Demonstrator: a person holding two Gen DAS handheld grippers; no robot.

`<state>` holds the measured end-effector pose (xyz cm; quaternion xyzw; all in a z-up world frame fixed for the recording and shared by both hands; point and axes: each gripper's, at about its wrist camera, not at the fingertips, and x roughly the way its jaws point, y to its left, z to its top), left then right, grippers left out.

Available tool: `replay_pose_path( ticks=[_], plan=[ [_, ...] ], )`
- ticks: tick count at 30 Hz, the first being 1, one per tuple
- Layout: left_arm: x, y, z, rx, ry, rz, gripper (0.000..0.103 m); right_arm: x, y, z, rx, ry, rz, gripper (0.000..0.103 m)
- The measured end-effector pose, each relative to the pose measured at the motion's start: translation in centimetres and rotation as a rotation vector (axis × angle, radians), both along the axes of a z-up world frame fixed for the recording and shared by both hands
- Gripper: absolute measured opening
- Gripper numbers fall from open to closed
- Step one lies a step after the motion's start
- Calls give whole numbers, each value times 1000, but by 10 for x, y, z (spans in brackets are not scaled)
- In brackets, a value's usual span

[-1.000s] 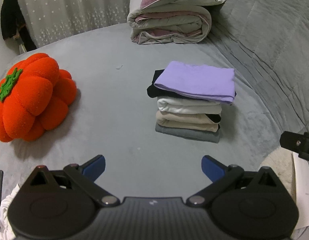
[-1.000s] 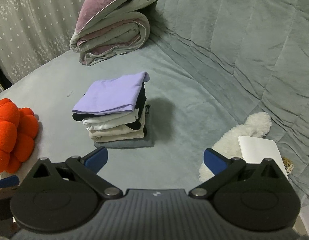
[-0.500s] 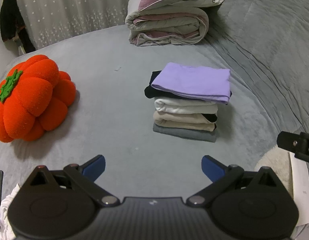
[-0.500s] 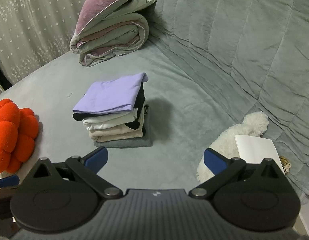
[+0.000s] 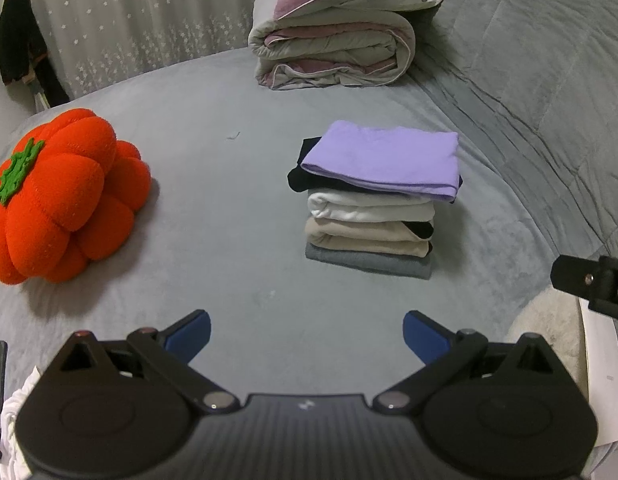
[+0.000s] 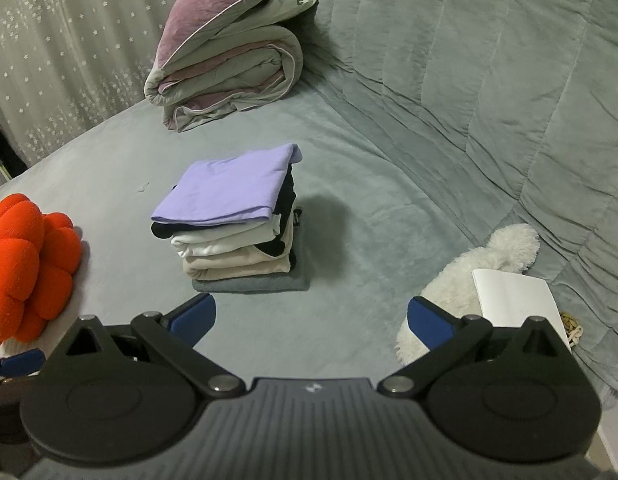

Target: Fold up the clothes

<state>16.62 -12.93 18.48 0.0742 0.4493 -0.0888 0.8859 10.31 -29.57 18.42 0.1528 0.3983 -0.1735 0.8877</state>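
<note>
Blue-padded fingers [image 5: 189, 334] of the left gripper [image 5: 307, 334] are spread wide, empty; the right gripper [image 6: 311, 318] is likewise spread. Beyond them, apart, a stack of folded clothes [image 6: 237, 224] sits on the grey bed [image 6: 369, 216], lilac garment [image 5: 383, 162] topmost, orange pumpkin cushion [image 5: 61, 196] well left

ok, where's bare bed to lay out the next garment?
Biggest free patch: between the orange pumpkin cushion and the stack of folded clothes, running forward to the left hand-held gripper. Also bare: right of the stack toward the quilted cover. Crowded by the white plush and notebook.
</note>
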Motion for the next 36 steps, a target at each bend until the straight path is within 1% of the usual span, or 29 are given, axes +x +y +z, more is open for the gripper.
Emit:
replay_pose_path(
  ticks=[17, 22, 24, 27, 32, 36],
  plan=[
    [2, 0, -1, 1, 7, -4, 102, 2, -2, -1, -5, 4, -8, 103],
    [-2, 4, -2, -25, 3, -9, 102, 0, -2, -1, -2, -1, -4, 103],
    [-7, 10, -2, -46, -14, -20, 102, -4, 0, -2, 4, -11, 8, 103],
    [-23, 23, -5, -63, -55, -31, 102, -15, 7, -6, 14, -48, 55, 103],
    [-56, 44, -10, -35, -118, -43, 102, -40, 24, -19, 37, -106, 132, 103],
    [-87, 56, -8, 2, -175, -70, 102, -63, 36, -25, -4, -162, 155, 103]
  ],
)
